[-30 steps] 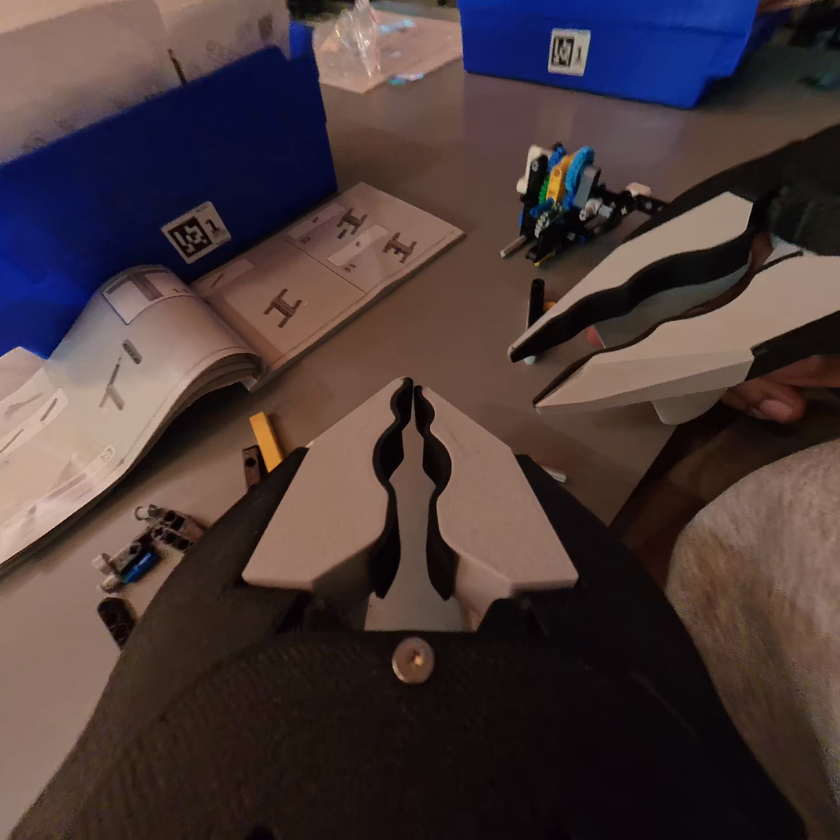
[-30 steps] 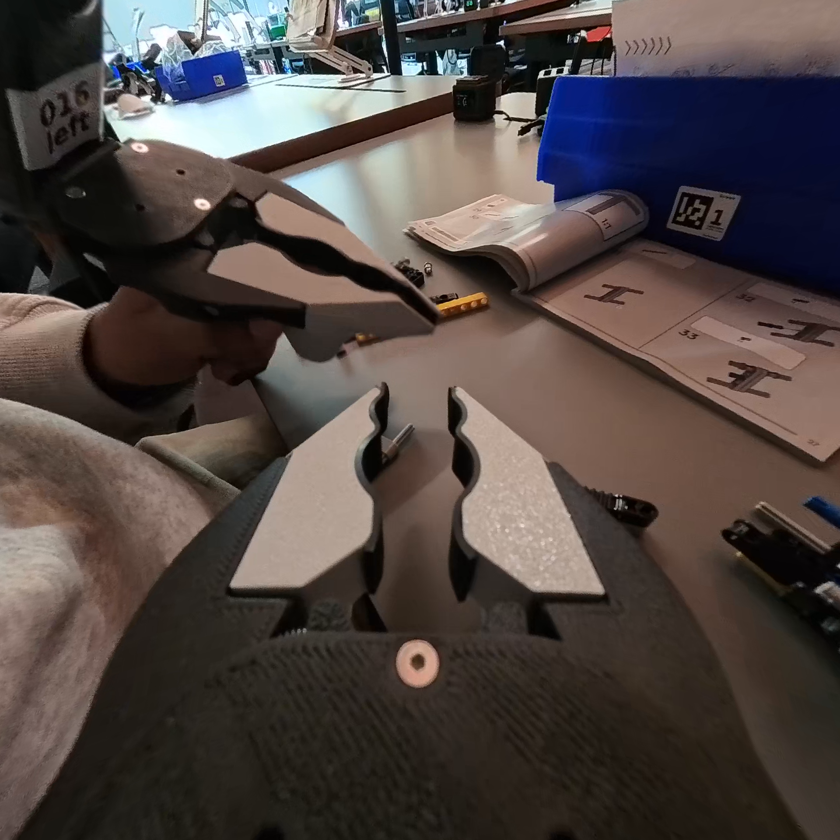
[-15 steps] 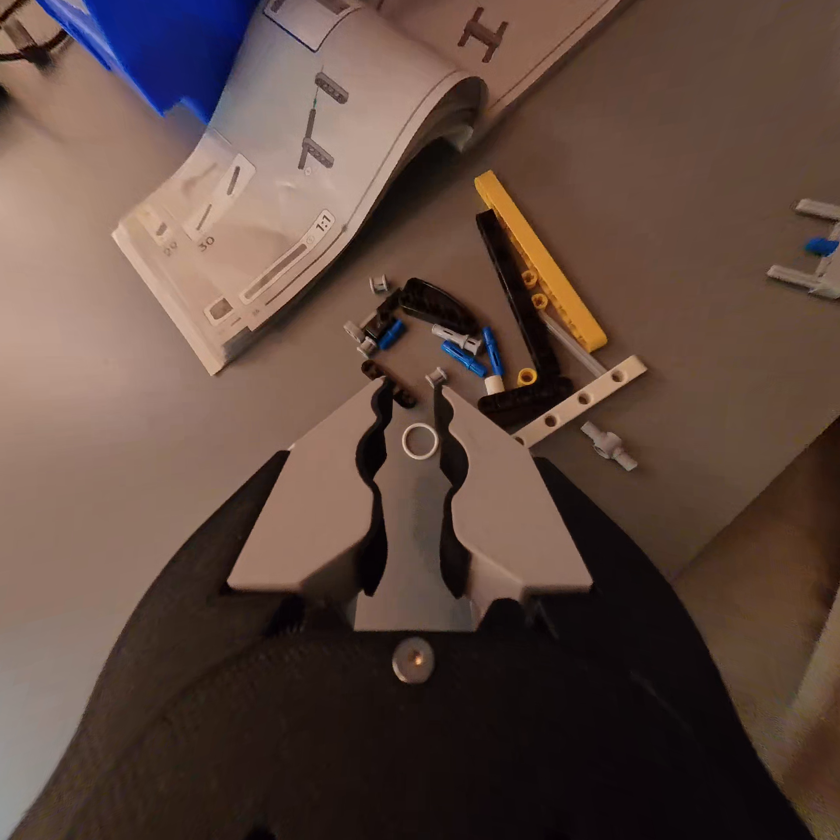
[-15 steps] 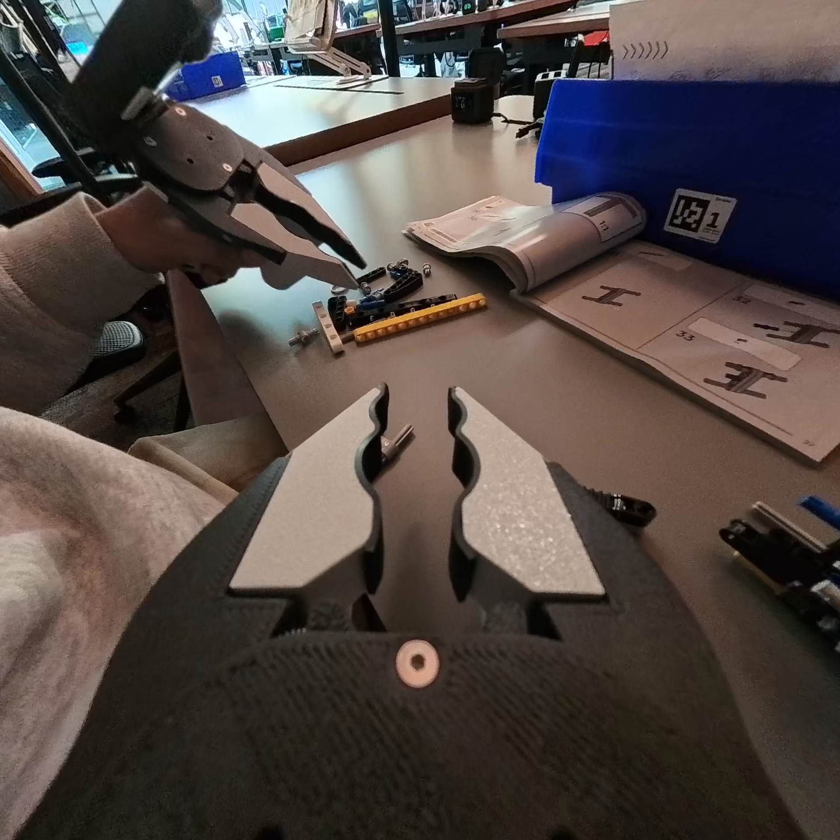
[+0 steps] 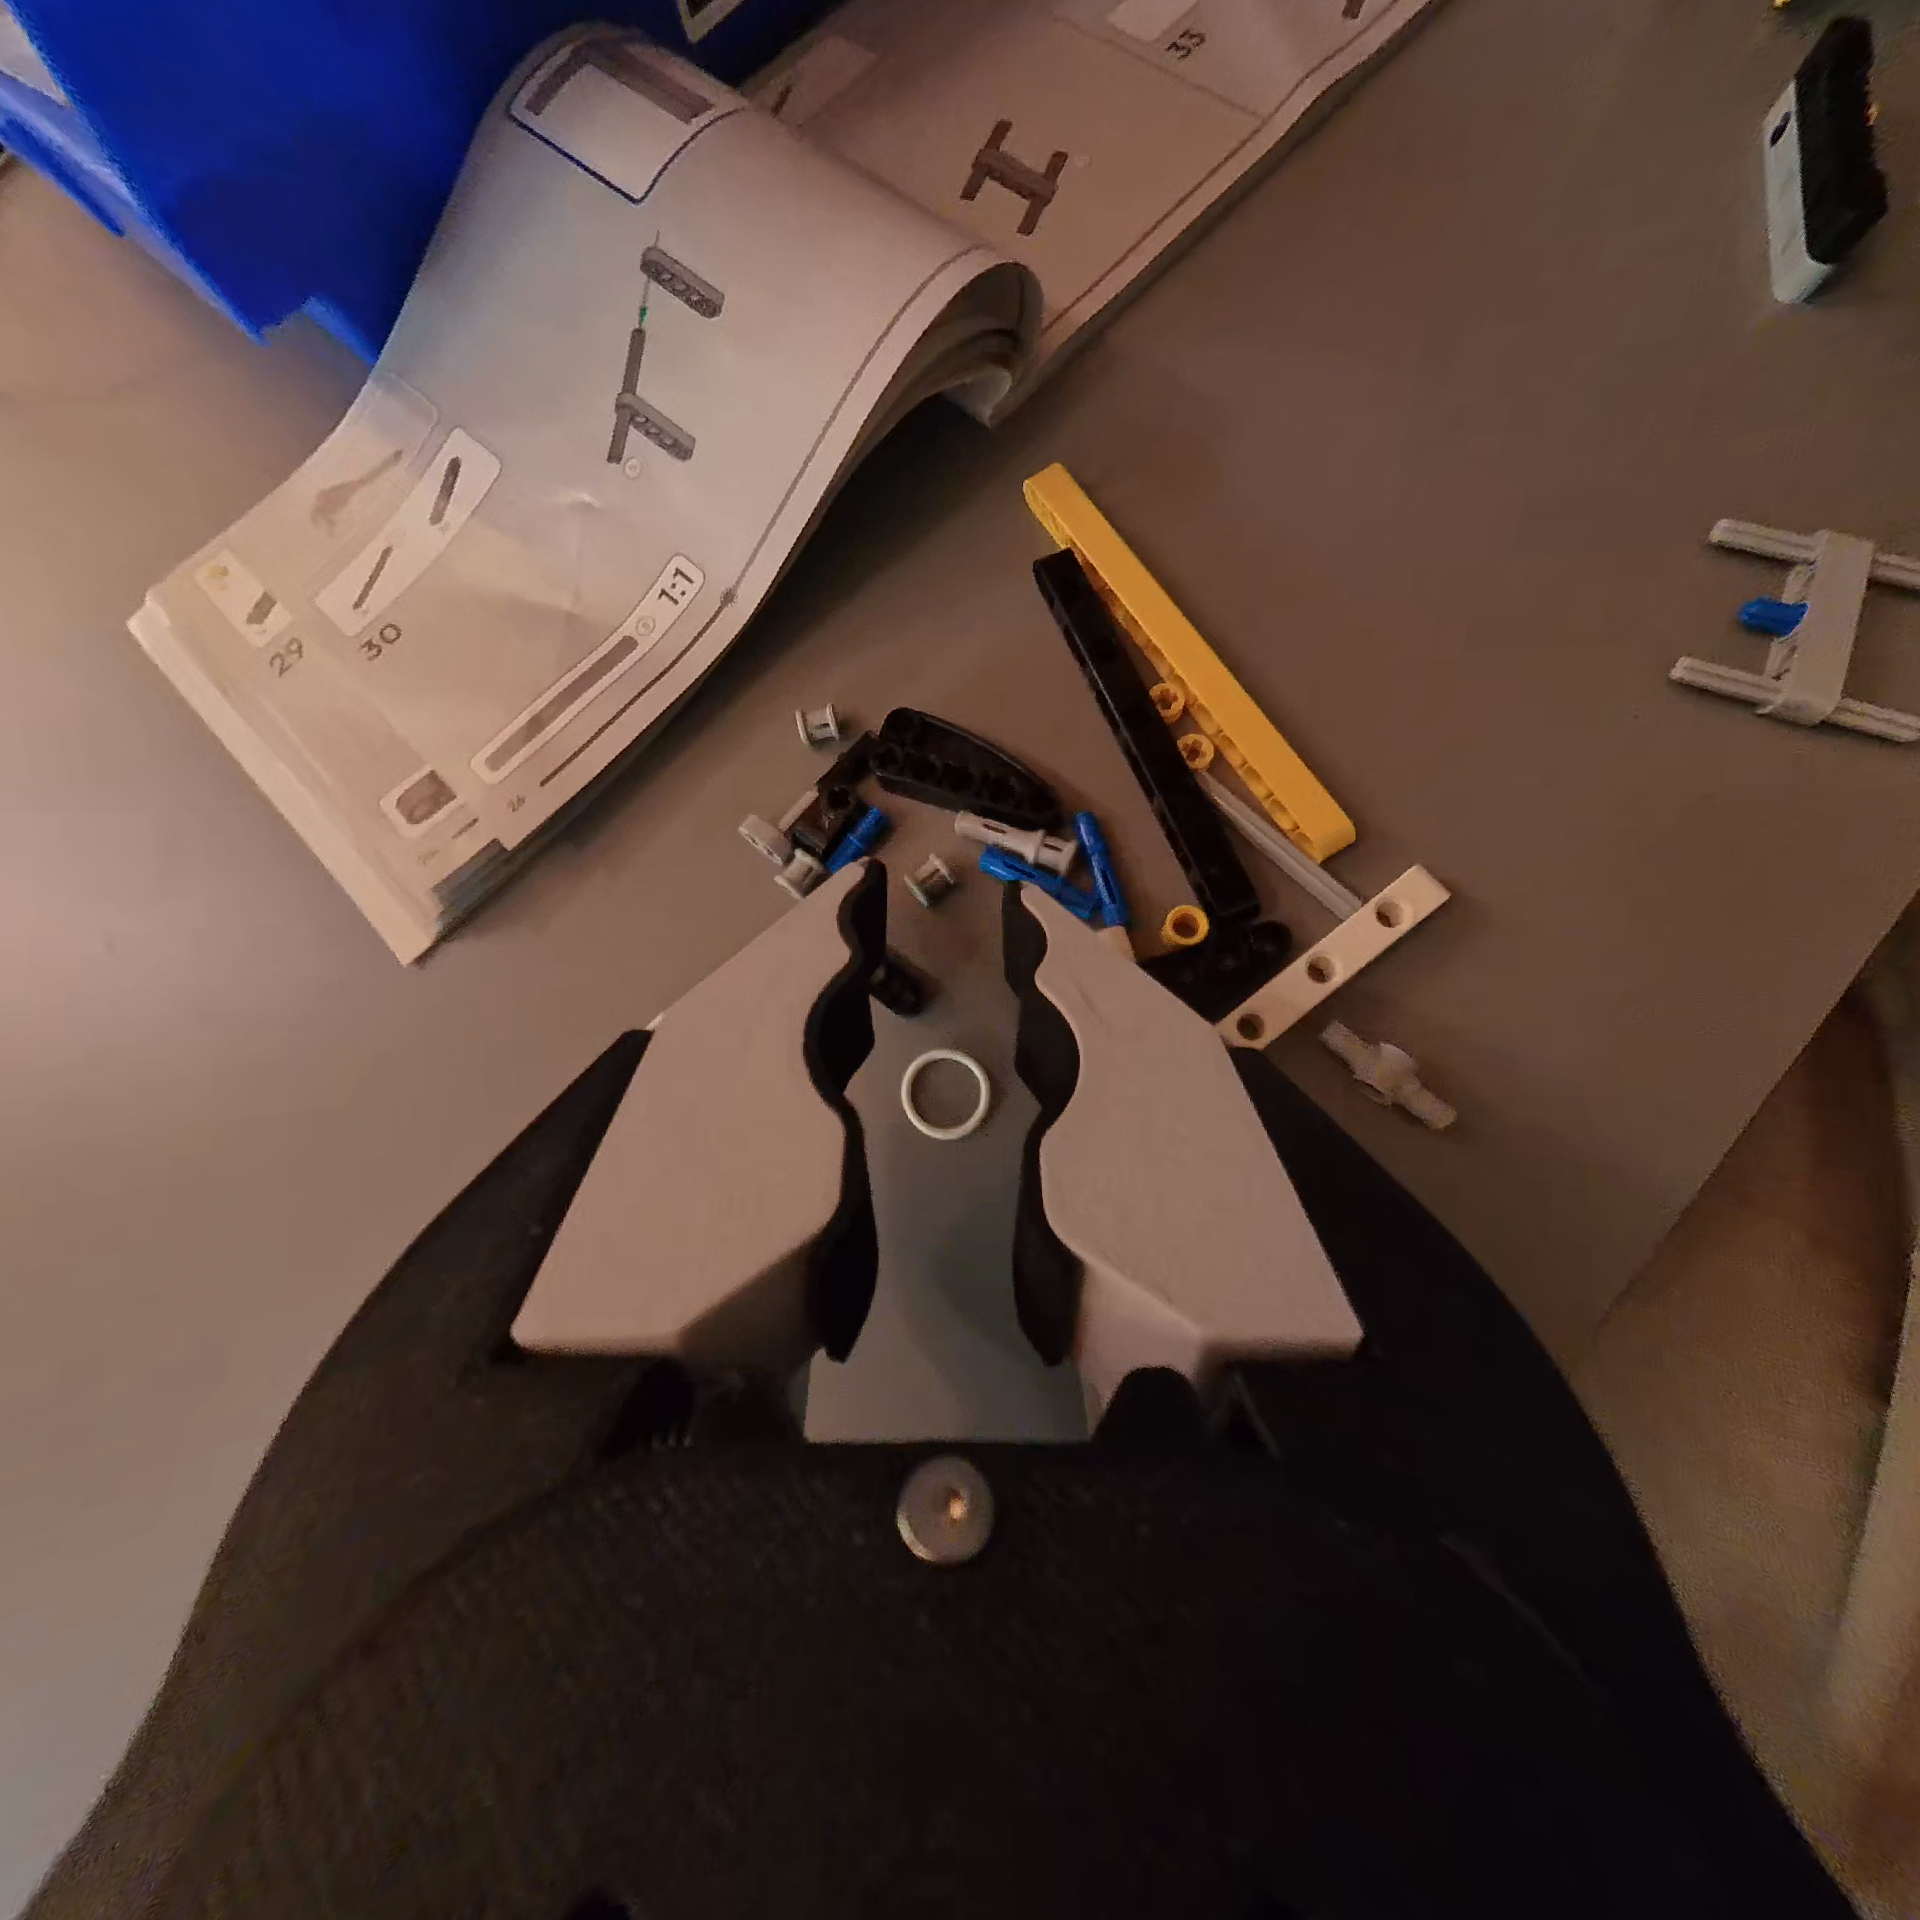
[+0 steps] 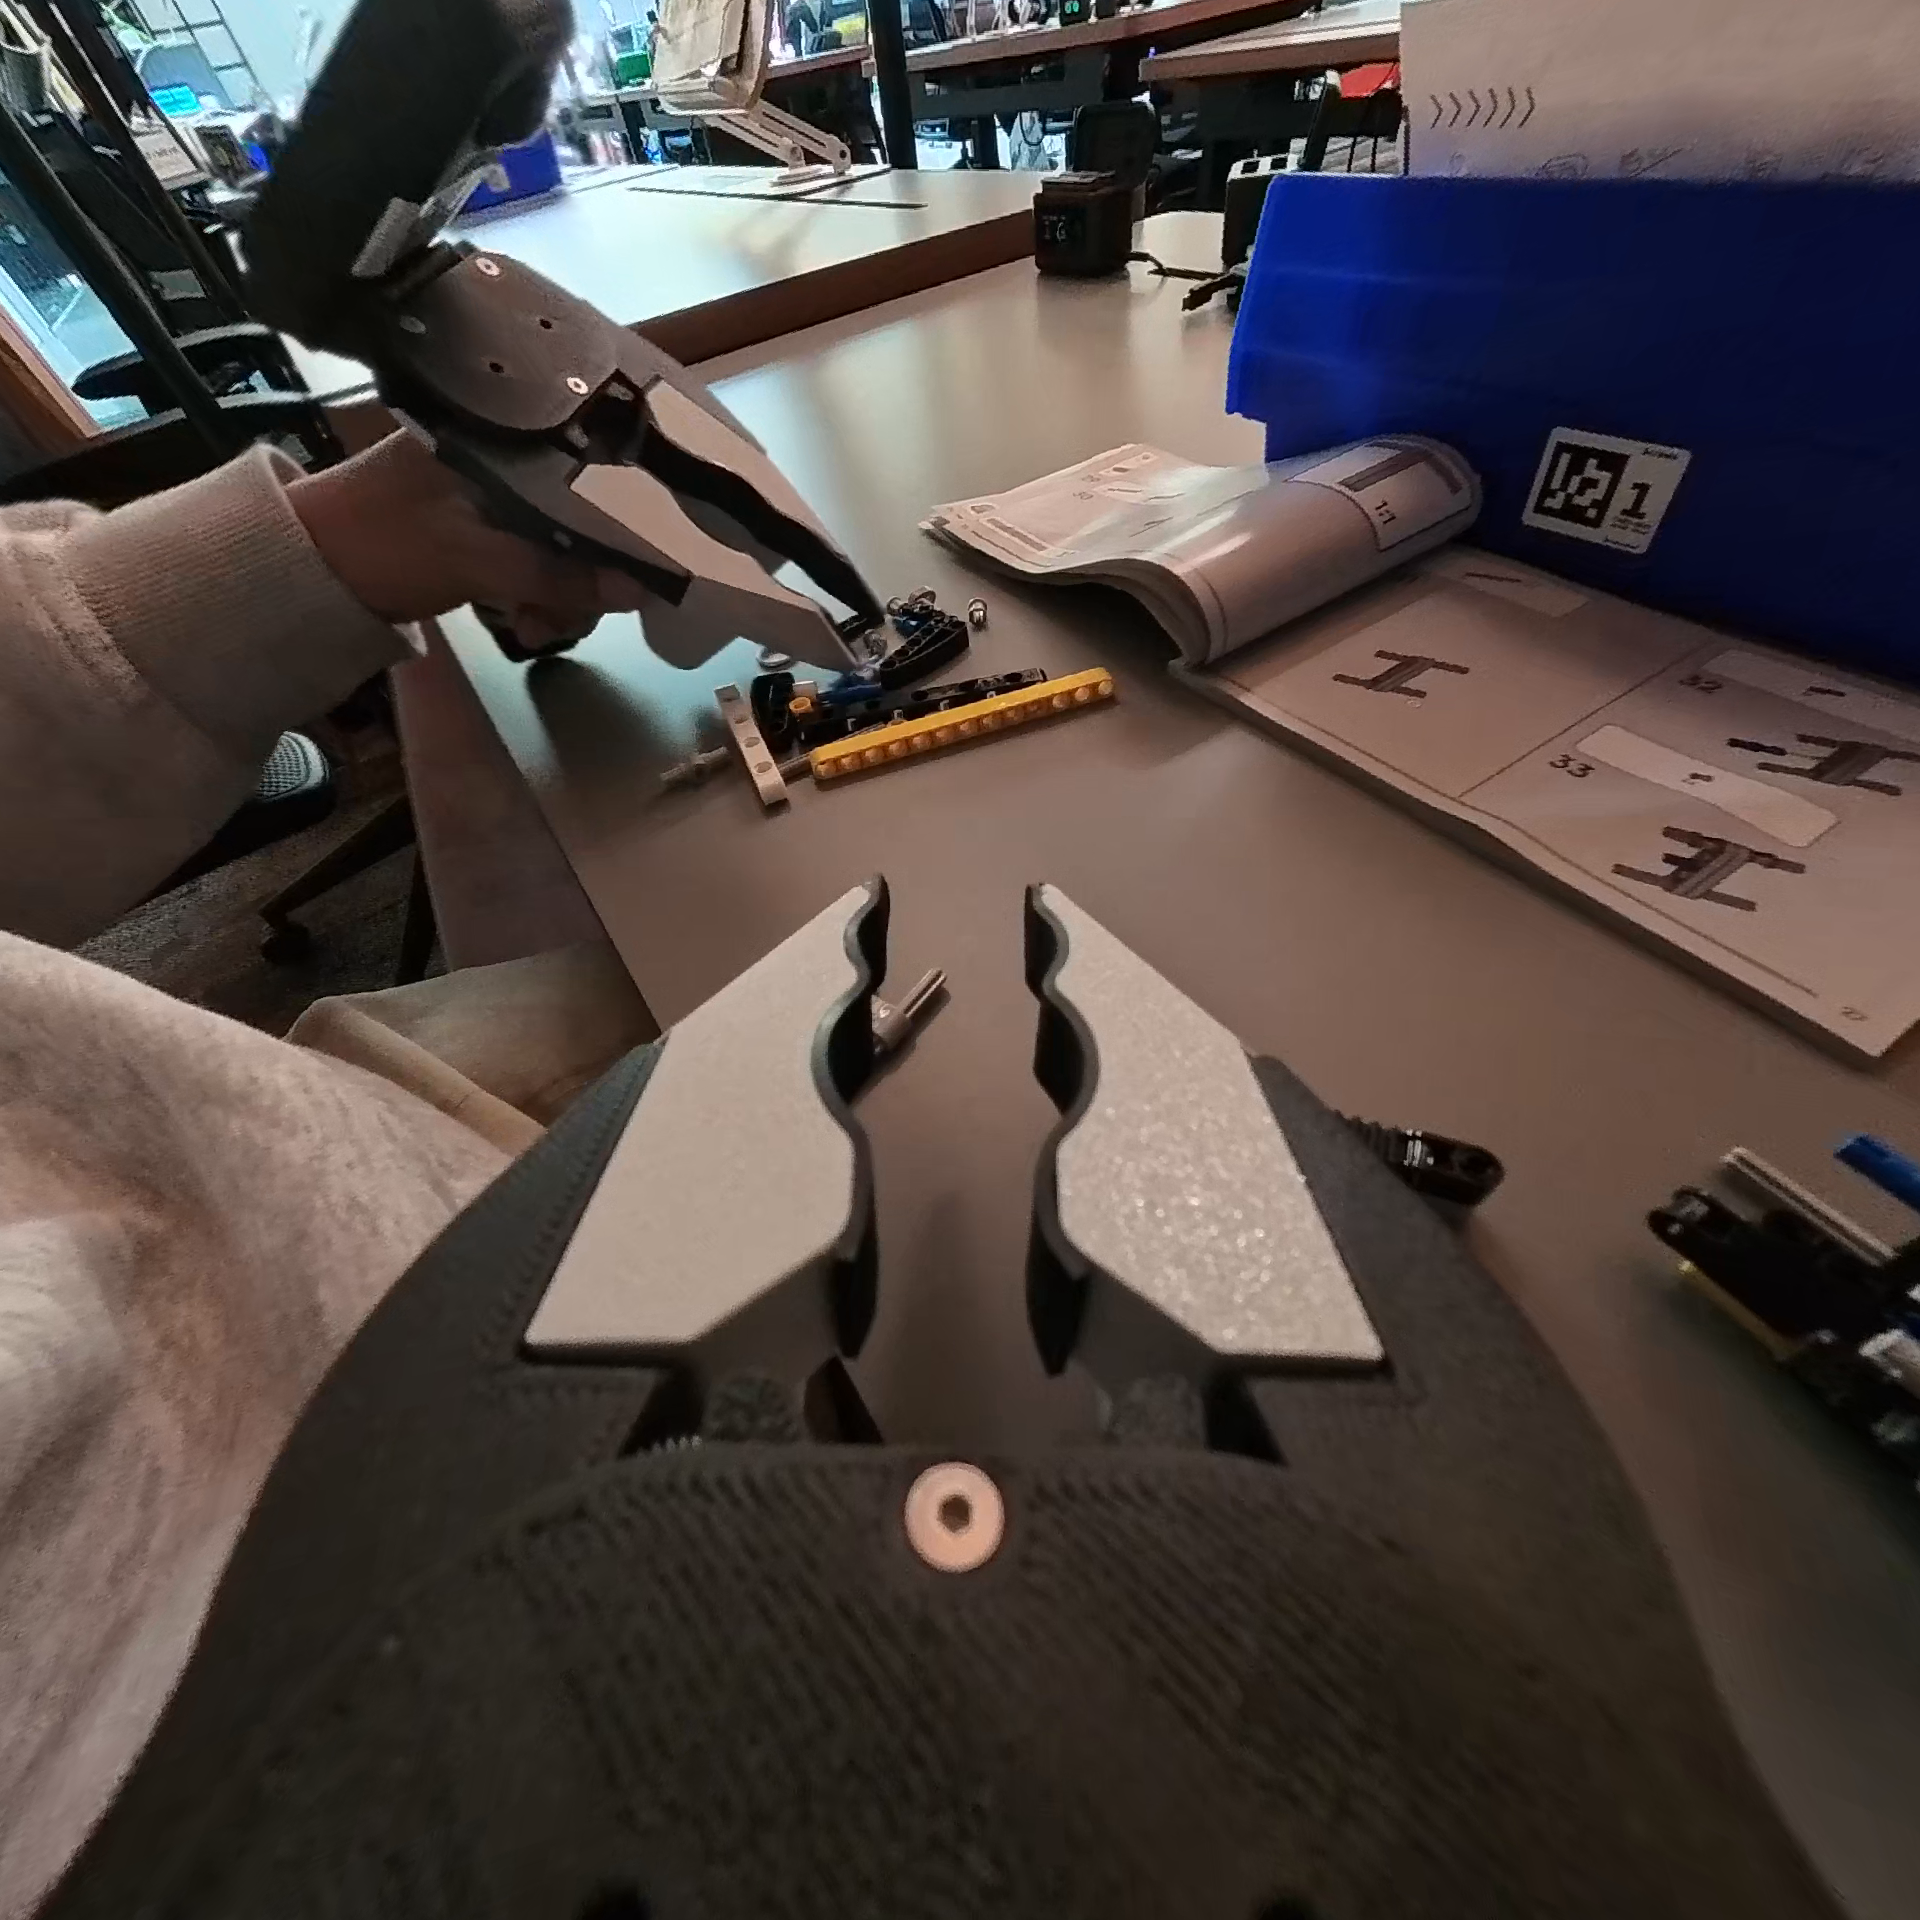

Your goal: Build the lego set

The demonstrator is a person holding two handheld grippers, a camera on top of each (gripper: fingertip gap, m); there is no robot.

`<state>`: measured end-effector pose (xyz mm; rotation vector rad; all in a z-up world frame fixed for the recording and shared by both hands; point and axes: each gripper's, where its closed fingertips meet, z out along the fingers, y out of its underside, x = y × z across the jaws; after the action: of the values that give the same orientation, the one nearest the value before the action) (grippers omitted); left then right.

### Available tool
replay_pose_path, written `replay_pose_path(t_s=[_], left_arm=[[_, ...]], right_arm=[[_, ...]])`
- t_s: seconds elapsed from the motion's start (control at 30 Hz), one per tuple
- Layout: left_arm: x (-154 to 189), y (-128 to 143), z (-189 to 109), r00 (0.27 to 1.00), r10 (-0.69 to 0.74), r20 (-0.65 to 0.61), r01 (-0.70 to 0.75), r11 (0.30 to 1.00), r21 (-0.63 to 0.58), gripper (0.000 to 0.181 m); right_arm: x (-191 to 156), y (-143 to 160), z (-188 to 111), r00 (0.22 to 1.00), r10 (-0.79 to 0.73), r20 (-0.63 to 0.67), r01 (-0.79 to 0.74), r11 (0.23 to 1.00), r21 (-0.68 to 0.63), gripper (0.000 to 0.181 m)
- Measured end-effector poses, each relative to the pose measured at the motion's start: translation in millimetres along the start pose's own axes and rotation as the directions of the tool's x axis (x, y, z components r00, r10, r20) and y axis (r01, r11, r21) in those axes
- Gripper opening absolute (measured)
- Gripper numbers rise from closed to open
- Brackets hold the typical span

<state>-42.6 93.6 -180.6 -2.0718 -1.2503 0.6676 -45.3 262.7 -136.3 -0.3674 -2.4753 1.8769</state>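
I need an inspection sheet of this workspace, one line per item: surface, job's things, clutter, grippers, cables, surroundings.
Surface: grey table, edge near the person.
Job's things: loose pile with yellow beam, black beam, white beam, blue pins, white ring; open instruction booklet; grey H-shaped subassembly; partly built model.
Clutter: grey pin by the right gripper.
Grippers: left gripper open, low over the pile; right gripper open, empty.
Cables: one near the small black box.
Surroundings: blue bin, other desks, office chair.
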Motion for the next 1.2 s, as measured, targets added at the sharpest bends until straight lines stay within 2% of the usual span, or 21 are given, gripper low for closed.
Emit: replay_pose_path(t_s=[0.03,0.13,0.2,0.43,0.57,0.6,0.63,0.67,0.73,0.77,0.83,0.93,1.1,1.2], left_arm=[[-0.9,0.2,2.0,1.0,0.009,-0.006,-0.009,1.0,-0.013,0.019],[-2.4,-2.5,4.9,0.999,0.022,-0.032,-0.023,0.999,-0.029,0.017],[-1.2,-2.1,5.4,0.998,0.021,-0.058,-0.023,0.999,-0.04,0.005],[1.1,-1.1,3.1,0.995,-0.017,-0.1,0.015,1.0,-0.02,0.004],[-4.4,-11.2,-6.8,0.996,-0.044,-0.081,0.049,0.998,0.051,0.004],[-3.5,-16.6,-11.5,0.994,-0.058,-0.089,0.065,0.995,0.08,0.004],[0.1,-23.8,-16.9,0.991,-0.073,-0.11,0.086,0.99,0.115,0.004],[6.3,-33.5,-22.6,0.985,-0.093,-0.146,0.116,0.98,0.159,0.004],[25.2,-57.6,-33.0,0.957,-0.141,-0.254,0.206,0.946,0.25,0.004],[35.4,-69.1,-36.1,0.936,-0.165,-0.311,0.257,0.924,0.283,0.004],[55.3,-84.9,-36.0,0.895,-0.189,-0.404,0.326,0.896,0.302,0.004],[85.6,-90.5,-26.7,0.853,-0.187,-0.487,0.342,0.906,0.251,0.004],[133.4,-101.9,-23.4,0.757,-0.178,-0.629,0.387,0.897,0.212,0.004],[152.7,-104.1,-29.0,0.674,-0.148,-0.724,0.403,0.894,0.193,0.004]], right_arm=[[-0.2,0.0,0.0,1.0,0.0,0.001,0.0,1.0,0.0,0.025],[-0.6,-0.2,0.0,1.0,-0.002,0.002,0.002,1.0,0.001,0.025],[-0.6,-0.3,0.0,1.0,-0.002,0.002,0.002,1.0,0.003,0.025],[-0.2,-0.4,0.6,1.0,0.0,0.002,0.0,1.0,0.001,0.026],[0.6,-2.9,-0.7,1.0,0.01,-0.001,-0.01,1.0,0.016,0.026],[2.2,-4.8,-1.7,1.0,0.016,-0.01,-0.016,0.999,0.027,0.03],[7.9,-8.2,-4.1,0.999,0.025,-0.046,-0.023,0.999,0.048,0.041],[18.9,-14.3,-8.9,0.992,0.03,-0.12,-0.02,0.996,0.085,0.056],[33.7,-28.0,-22.2,0.973,0.027,-0.231,0.01,0.987,0.16,0.058],[31.6,-31.9,-24.4,0.974,0.018,-0.226,0.023,0.984,0.177,0.057],[17.0,-30.2,-17.7,0.988,-0.021,-0.153,0.045,0.987,0.155,0.05],[-5.7,-20.4,-5.1,0.999,-0.018,-0.03,0.021,0.996,0.082,0.046],[-21.2,-27.4,-2.9,0.999,0.023,0.049,-0.028,0.993,0.111,0.031],[-23.0,-34.1,-7.6,0.999,-0.007,0.047,-0.001,0.988,0.155,0.024]])
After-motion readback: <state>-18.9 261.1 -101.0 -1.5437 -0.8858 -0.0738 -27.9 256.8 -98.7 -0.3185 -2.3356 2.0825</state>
